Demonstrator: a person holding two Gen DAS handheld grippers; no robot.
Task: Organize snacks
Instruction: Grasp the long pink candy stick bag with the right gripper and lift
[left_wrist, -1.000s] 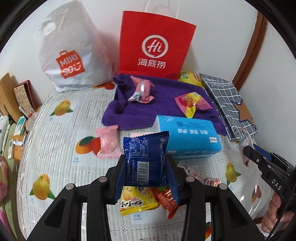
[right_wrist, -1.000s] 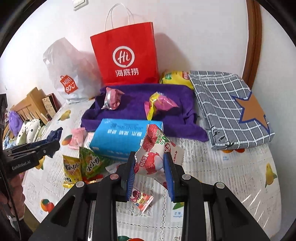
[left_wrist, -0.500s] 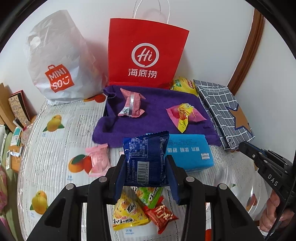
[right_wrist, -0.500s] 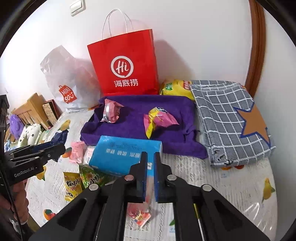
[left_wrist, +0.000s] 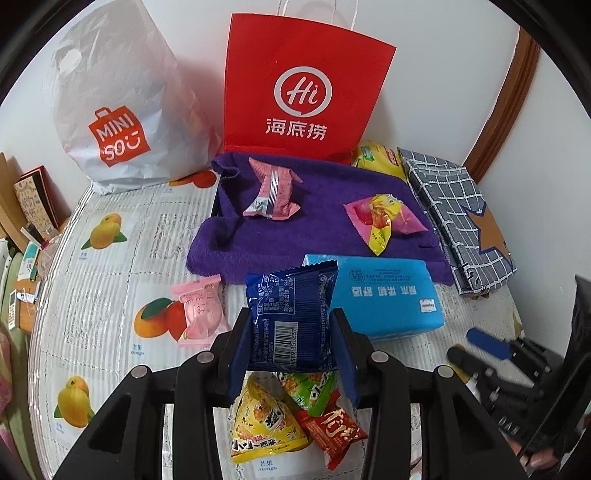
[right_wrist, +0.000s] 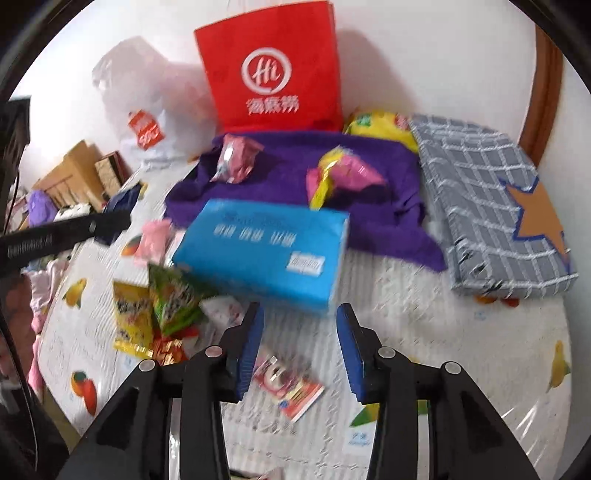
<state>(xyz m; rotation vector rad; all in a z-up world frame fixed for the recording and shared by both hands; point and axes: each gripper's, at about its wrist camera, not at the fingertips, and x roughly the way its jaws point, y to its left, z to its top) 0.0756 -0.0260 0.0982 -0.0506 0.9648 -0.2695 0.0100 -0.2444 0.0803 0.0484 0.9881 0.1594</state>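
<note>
- Right gripper (right_wrist: 299, 347): jaws stand apart with nothing between the pads; they have just been opening. Below the gap, at 6 o'clock of the right wrist view, lies a small red-and-white packet (right_wrist: 290, 387) flat on the table (right_wrist: 461, 350) — judged to be the next pick, since the fingers straddle it from above. The view is blurred.
- Left gripper (left_wrist: 291, 350): jaws clenched on a dark blue packet (left_wrist: 291, 317), held upright by its lower edges with the barcode facing the camera. The grip on the sides keeps the packet clear of the table for carrying.
- Loose pile: under the left gripper, at 6 o'clock of the left wrist view, a yellow packet (left_wrist: 264, 428), a green packet (left_wrist: 314, 387) and a red packet (left_wrist: 338, 430) overlap one another — apparently not yet sorted.
- Pink packet (left_wrist: 201, 312): at 9 o'clock of the blue packet, alone on the table.
- Blue tissue box (left_wrist: 388, 295): at 2 o'clock, just beyond the held packet, its far edge touching the purple towel (left_wrist: 325, 206).
- Purple towel: carries two wrapped snacks well apart, a pink one (left_wrist: 273, 190) and a pink-and-yellow one (left_wrist: 384, 218); judged to be the sorting area.
- Farthest, at 12 o'clock: a red paper bag (left_wrist: 303, 92) and a white plastic bag (left_wrist: 118, 107) stand against the wall.
</note>
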